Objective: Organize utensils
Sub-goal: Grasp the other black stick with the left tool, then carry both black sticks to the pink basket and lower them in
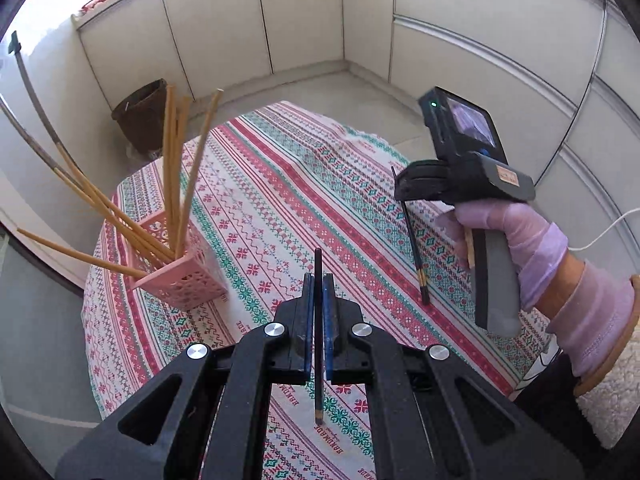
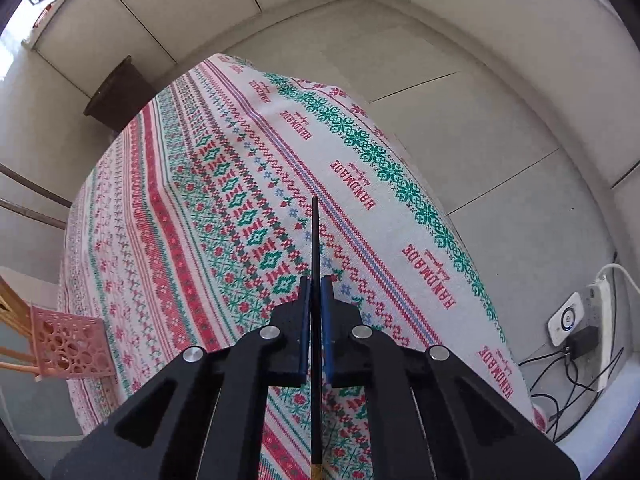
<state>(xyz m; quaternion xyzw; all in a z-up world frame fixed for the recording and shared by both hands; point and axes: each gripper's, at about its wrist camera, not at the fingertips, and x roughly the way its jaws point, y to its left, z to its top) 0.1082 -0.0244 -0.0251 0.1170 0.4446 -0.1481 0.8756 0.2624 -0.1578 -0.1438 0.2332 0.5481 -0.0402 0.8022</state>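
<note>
A pink lattice holder (image 1: 182,266) stands on the table at the left, with several wooden chopsticks (image 1: 176,168) leaning out of it; its corner also shows in the right wrist view (image 2: 72,346). My left gripper (image 1: 318,280) is shut on a black chopstick (image 1: 318,360) and holds it above the table, to the right of the holder. My right gripper (image 2: 315,284) is shut on another black chopstick (image 2: 315,236); in the left wrist view that chopstick (image 1: 414,248) hangs slanted below the right gripper (image 1: 400,190), over the table's right side.
The table wears a red, green and white patterned cloth (image 1: 304,184). A dark bin (image 1: 142,114) stands on the floor behind the table. A power strip with a charger and cables (image 2: 580,328) lies on the floor at the right. White cabinets line the walls.
</note>
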